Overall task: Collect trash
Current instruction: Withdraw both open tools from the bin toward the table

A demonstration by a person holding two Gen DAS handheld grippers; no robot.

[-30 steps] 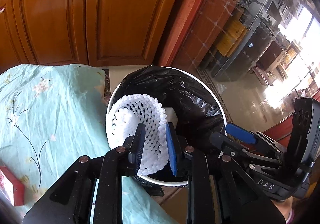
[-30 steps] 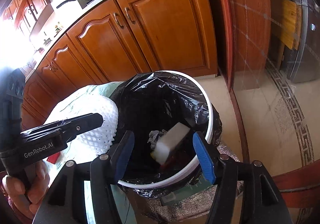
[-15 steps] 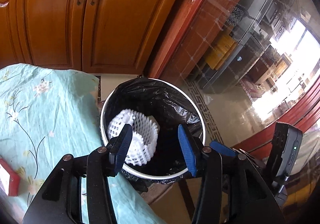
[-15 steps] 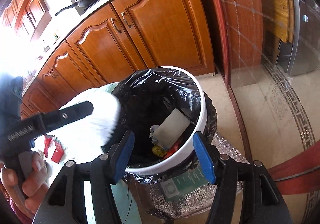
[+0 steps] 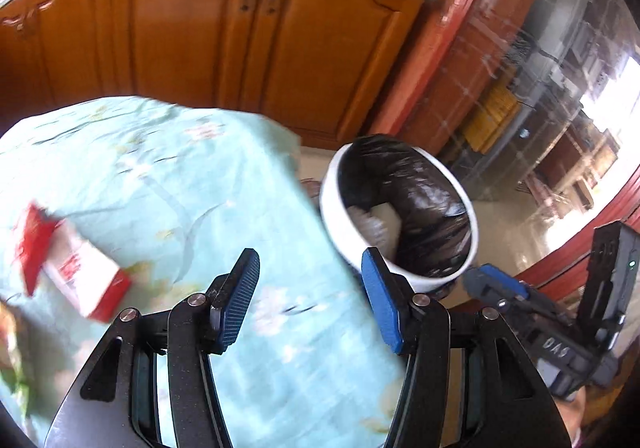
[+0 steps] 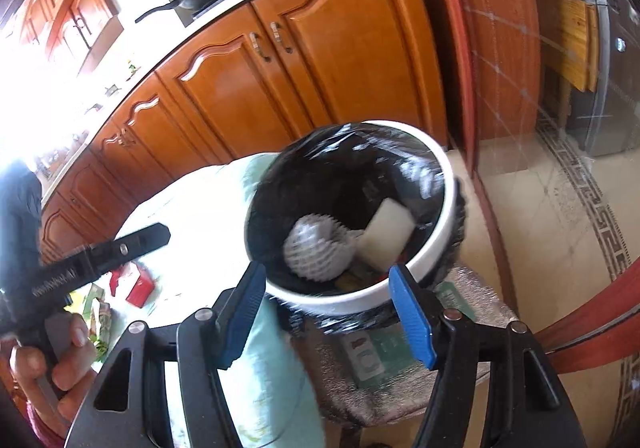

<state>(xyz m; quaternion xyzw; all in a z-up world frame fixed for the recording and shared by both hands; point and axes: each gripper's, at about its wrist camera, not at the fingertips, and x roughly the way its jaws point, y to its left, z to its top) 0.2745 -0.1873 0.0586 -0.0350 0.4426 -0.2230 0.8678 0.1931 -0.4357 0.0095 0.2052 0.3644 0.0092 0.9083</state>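
Both grippers empty beside the bin, more trash waiting on the bench

The left gripper [image 5: 308, 300] hangs with jaws wide and nothing between them over the pale green floral cloth on the bench [image 5: 168, 176], angled toward the red and white cardboard packet [image 5: 76, 276], likely the next pick; the right gripper [image 6: 326, 312] is likewise spread wide and empty, just beside the white round bin with black plastic liner [image 6: 436, 244], placed at the bench edge for short drops; inside lie a white foam mesh sleeve [image 6: 316, 248] and a pale rectangular foam block [image 6: 386, 234].

1 bin [image 6: 436, 204], 1 foam net [image 6: 316, 252] and 1 white block [image 6: 386, 234] inside; 1 red carton [image 5: 76, 276] on worktop [image 5: 168, 184]; 2 grippers, left [image 5: 310, 300] and right [image 6: 326, 314].
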